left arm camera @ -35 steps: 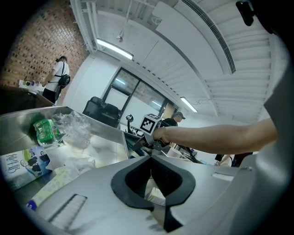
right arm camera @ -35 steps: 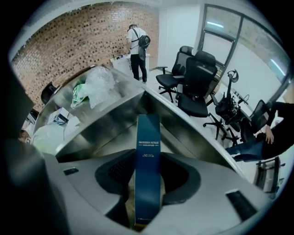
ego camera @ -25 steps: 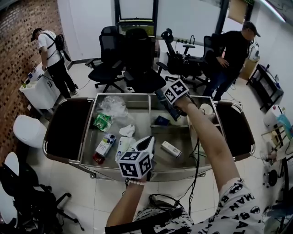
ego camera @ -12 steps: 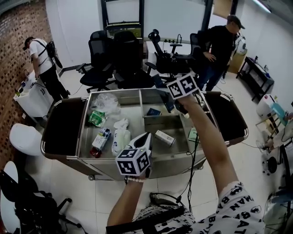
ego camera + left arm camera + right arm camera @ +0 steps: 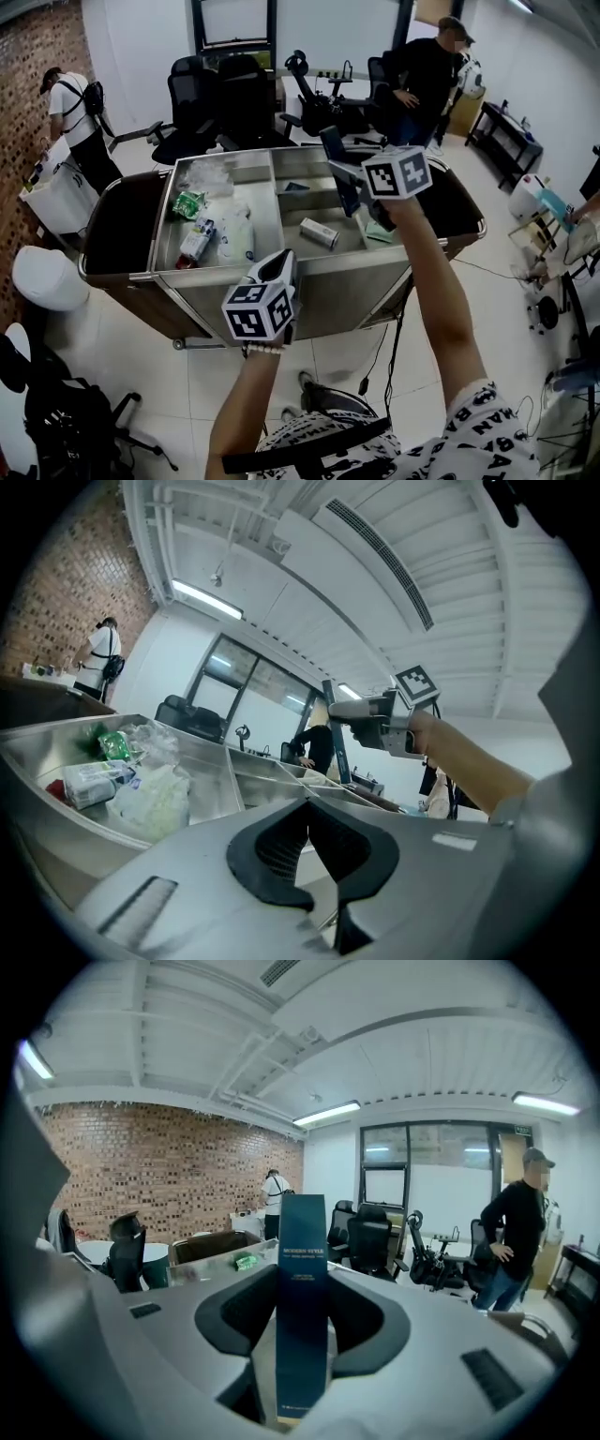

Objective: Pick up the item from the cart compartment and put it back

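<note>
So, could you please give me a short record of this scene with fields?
Right tongs: shut on blue box, upright, held above cart
Left tongs: shut, empty, at cart's near side
Left compartment: packets
Near-right compartment: small carton

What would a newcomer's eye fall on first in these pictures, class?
The tall dark blue box comes first, clamped upright in the right gripper above the steel cart. Next come the heap of packets in the cart's left compartment and the left gripper, hovering empty at the cart's near side.
</note>
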Demonstrator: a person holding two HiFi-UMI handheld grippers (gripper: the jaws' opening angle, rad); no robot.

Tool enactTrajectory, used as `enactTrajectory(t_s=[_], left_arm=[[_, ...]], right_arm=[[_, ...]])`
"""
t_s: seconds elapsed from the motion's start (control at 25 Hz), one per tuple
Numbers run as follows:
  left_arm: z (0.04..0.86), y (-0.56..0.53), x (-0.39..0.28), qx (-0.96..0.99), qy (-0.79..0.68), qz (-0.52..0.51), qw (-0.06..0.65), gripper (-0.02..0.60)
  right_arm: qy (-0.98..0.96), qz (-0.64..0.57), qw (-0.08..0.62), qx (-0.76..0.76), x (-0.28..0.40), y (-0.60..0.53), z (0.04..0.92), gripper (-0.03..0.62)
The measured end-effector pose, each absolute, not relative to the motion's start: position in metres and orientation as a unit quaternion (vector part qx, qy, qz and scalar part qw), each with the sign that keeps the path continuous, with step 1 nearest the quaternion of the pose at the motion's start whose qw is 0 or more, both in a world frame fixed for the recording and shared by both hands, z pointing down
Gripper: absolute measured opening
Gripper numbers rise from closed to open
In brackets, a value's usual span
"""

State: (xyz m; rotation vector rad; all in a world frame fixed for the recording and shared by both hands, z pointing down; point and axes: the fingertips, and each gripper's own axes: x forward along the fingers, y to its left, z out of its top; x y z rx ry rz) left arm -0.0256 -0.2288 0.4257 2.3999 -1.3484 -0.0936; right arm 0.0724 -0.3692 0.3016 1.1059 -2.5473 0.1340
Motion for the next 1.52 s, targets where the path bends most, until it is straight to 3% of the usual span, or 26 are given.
enactTrajectory(t_s=[0.68,1.52], left_arm=[[0.423,-0.147,0.012,0.861,-0.490,-0.008,0.137,-0.008],[0.439,-0.115,0.032,0.841,-0.521,-0.014,0.146,-0.006]], right_arm=[[-0.882,0.102,0.043,0.458,0.183,-0.178,0.355,0.181],[-0.874,0.162,0.063,0.453,0.191,-0.117,0.460,0.181]])
